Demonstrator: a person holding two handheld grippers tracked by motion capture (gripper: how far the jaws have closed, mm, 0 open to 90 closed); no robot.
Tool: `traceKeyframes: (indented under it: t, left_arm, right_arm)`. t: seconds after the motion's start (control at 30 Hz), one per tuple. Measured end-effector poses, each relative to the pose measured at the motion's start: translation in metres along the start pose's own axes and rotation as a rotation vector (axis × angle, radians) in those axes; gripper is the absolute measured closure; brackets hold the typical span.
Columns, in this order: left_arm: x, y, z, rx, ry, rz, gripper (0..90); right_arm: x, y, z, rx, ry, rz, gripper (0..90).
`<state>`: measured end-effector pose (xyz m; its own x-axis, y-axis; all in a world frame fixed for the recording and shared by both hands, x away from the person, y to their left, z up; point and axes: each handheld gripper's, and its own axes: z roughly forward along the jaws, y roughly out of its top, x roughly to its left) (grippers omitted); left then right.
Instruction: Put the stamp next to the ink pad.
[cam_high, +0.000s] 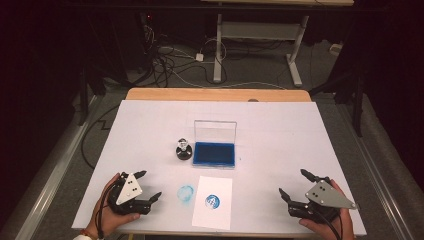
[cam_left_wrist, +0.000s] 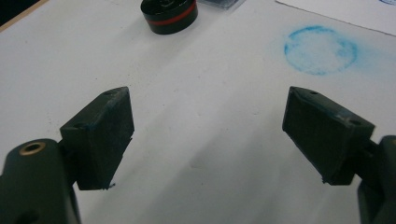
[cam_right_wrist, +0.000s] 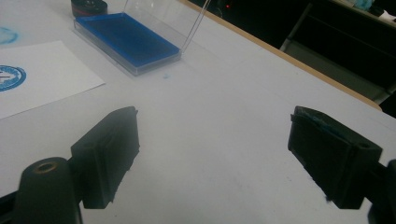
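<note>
Table (cam_high: 280, 125): white top, faint blue ring smudge (cam_high: 185, 193) lower centre.
Ink pad (cam_high: 214, 154): centre, lid raised.
Paper (cam_high: 213, 202): lower centre, bearing a blue print.
Stamp (cam_high: 183, 149): just left of the pad, upright.
Left gripper (cam_high: 148, 188), right gripper (cam_high: 294, 186): lower corners, both released, empty.
You likely take the stamp next: approach with the left gripper, jaws level, and clasp the knob squarely.

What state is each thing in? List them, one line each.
Left gripper: open, holding nothing.
Right gripper: open, holding nothing.
Ink pad: lid up, blue pad bare.
Stamp: upright, beside the ink pad.
Paper: flat, with a round blue print.
Table: smudged with a blue ring.
</note>
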<state>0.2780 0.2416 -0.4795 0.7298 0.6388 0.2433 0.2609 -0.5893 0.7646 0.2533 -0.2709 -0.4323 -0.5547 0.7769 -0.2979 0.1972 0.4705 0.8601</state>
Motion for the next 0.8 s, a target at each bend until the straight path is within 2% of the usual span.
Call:
traceKeyframes:
  t: [0.43, 0.8]
  left_arm:
    - [-0.0028, 0.0028, 0.0009, 0.003, -0.005, 0.021, 16.2]
    - [-0.0017, 0.0026, -0.0005, 0.004, -0.004, 0.001, 16.1]
  right_arm:
    - [0.0016, 0.0003, 0.0013, 0.005, 0.007, -0.004, 16.7]
    - [-0.0003, 0.0005, 0.0021, 0.0, 0.004, -0.003, 17.2]
